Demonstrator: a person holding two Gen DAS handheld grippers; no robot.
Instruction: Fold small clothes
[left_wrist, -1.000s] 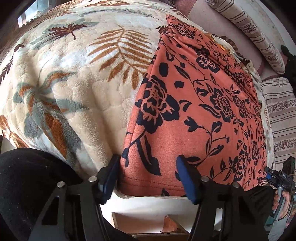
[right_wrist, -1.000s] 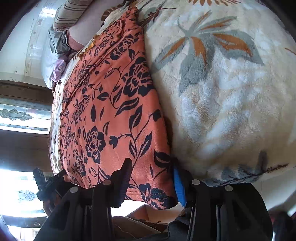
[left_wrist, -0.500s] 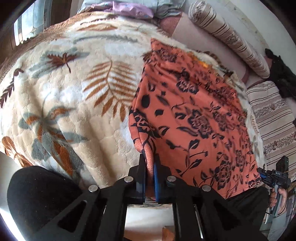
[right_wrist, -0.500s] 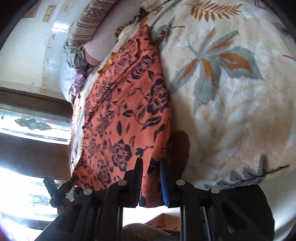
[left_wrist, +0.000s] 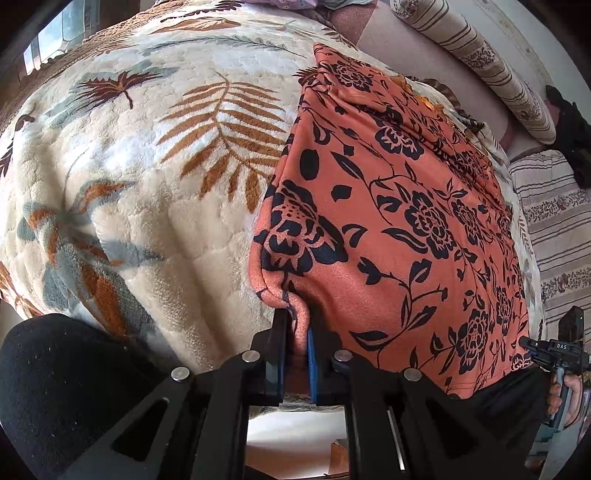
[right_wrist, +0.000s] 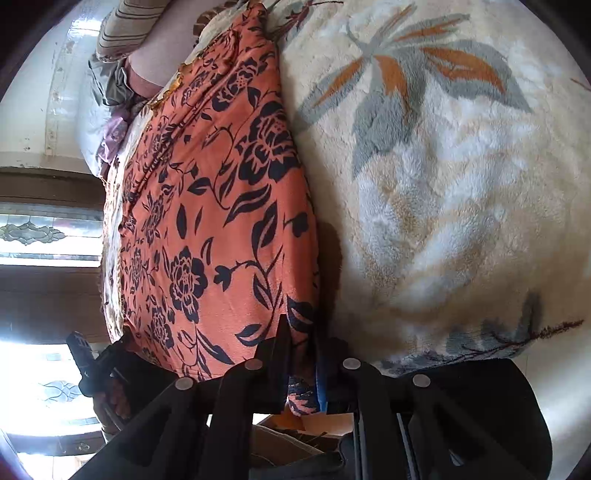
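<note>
Both tools, left (left_wrist: 296, 338) and right (right_wrist: 301, 354), clench the orange garment's (left_wrist: 399, 236) near hem; it stretches lengthwise away.

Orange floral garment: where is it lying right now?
The orange floral garment lies spread on the leaf-print blanket, its near hem pinched at one corner by the left tool and at the other by the right tool.

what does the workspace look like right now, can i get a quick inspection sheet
surface: cream fleece blanket with leaf print, covering a bed
job's things: orange floral garment lying flat on the blanket, near hem bunched at both corners
clutter: striped bolster and lilac cloth at the far end
grippers: left hand-held gripper and right hand-held gripper each shut on a near corner of the garment
cables: nothing seen
surroundings: patterned glass window, wooden frame
</note>
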